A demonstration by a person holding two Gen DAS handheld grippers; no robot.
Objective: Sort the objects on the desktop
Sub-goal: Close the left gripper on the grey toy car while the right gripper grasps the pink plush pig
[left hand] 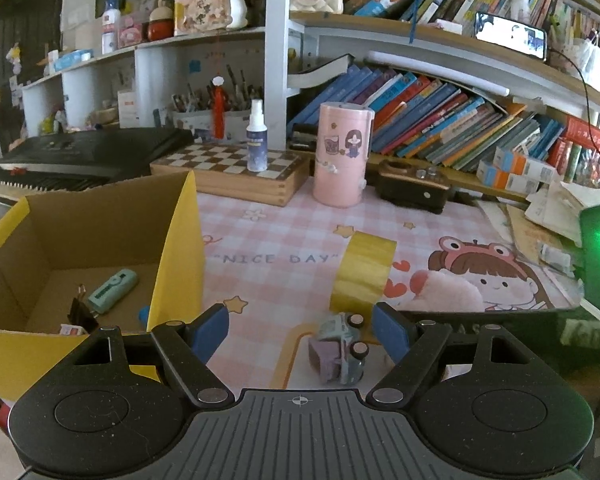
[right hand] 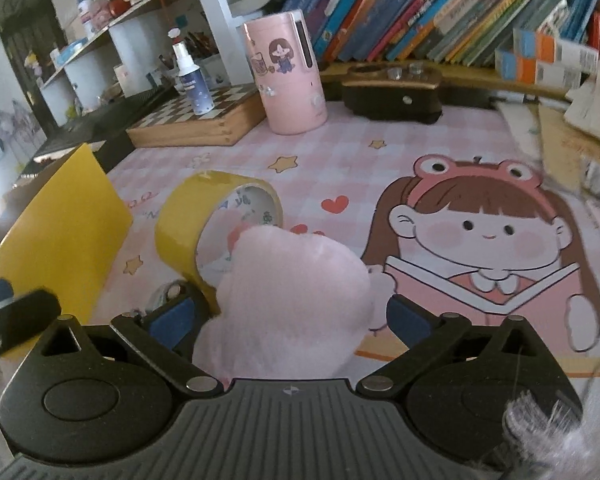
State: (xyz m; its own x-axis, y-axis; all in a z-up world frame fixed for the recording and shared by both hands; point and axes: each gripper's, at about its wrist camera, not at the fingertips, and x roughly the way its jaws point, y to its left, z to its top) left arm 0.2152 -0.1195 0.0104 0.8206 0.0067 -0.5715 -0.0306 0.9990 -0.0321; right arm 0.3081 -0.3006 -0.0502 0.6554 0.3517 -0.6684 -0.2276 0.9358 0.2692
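In the left wrist view, a small pastel toy car (left hand: 340, 350) lies on its side on the pink mat, between the fingers of my left gripper (left hand: 300, 332). The gripper is open; the left pad stands clear of the car. A yellow tape roll (left hand: 363, 276) stands on edge just beyond it. In the right wrist view, a fluffy pink plush (right hand: 288, 300) sits between the wide-spread fingers of my open right gripper (right hand: 290, 320), with a gap at the right pad. The tape roll (right hand: 196, 224) leans against the plush's far left side.
An open cardboard box (left hand: 4, 344) with yellow flaps stands at the left, holding a mint green item (left hand: 114, 286) and a black binder clip (left hand: 80, 314). A pink canister (left hand: 342, 156), chessboard box (left hand: 236, 172), spray bottle (left hand: 257, 140) and dark wooden box (left hand: 414, 188) line the back.
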